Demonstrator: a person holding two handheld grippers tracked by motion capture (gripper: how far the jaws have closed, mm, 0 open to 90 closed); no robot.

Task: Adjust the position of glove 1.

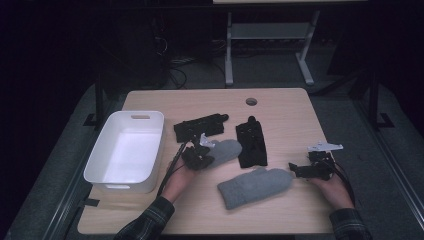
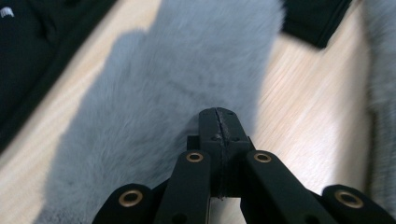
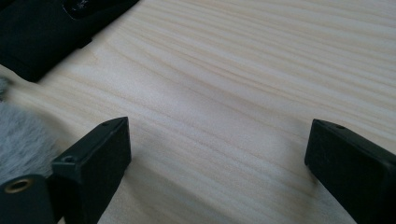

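In the high view we see the white bin (image 1: 125,150) at the left of the surface (image 1: 280,107) with nothing in it, so we judge the sorting barely begun. Two grey mittens and two black gloves (image 1: 251,142) still lie out. The left gripper (image 1: 199,156) sits at the cuff of the smaller grey mitten (image 1: 225,150) in mid-frame; the larger grey mitten (image 1: 255,186) lies below it, and the right gripper (image 1: 300,171) waits just right of that one.

The left gripper view adds what the high view cannot: the fingers (image 2: 218,128) are clenched together low over the mitten's fur (image 2: 154,93); whether they pinch any of it, we cannot tell.

The right gripper view shows its fingers (image 3: 100,154) spread wide over bare wood, grasping nothing.
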